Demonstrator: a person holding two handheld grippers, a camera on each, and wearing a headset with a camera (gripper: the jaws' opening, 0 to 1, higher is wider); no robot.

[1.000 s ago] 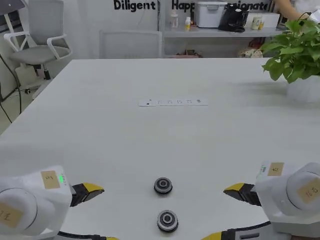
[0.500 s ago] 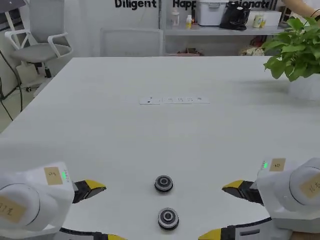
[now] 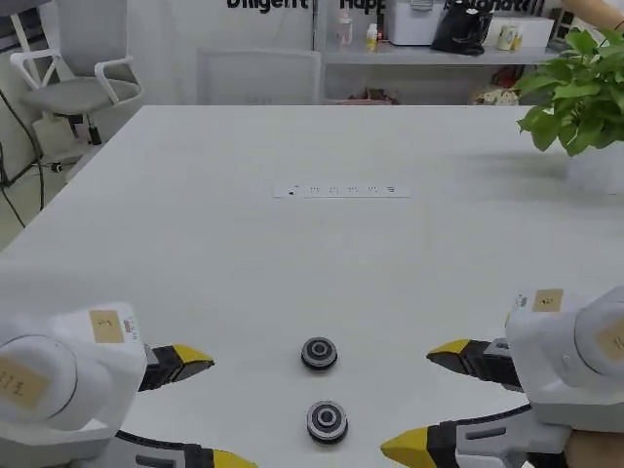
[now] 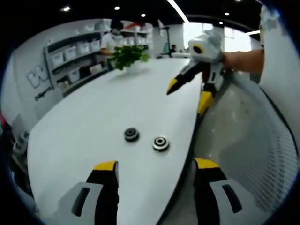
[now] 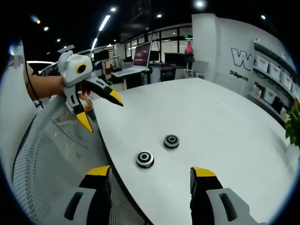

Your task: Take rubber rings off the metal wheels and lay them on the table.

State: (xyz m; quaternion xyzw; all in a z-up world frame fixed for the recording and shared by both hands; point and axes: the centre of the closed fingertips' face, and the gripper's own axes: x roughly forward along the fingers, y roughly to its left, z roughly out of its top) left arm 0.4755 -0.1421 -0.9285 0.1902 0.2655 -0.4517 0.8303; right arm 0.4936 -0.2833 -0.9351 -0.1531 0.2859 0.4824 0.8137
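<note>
Far round metal wheel and near round metal wheel, black rubber rings apparently on, at white table front edge; left gripper, right gripper flanking, jaws wide, empty; nothing removed.

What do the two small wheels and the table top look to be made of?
Far wheel: dark matte outer band, likely rubber, around a shiny grey hub that looks like metal. Near wheel: same look. Table: pale grey matte top, probably laminate, though the look leaves it open.
</note>
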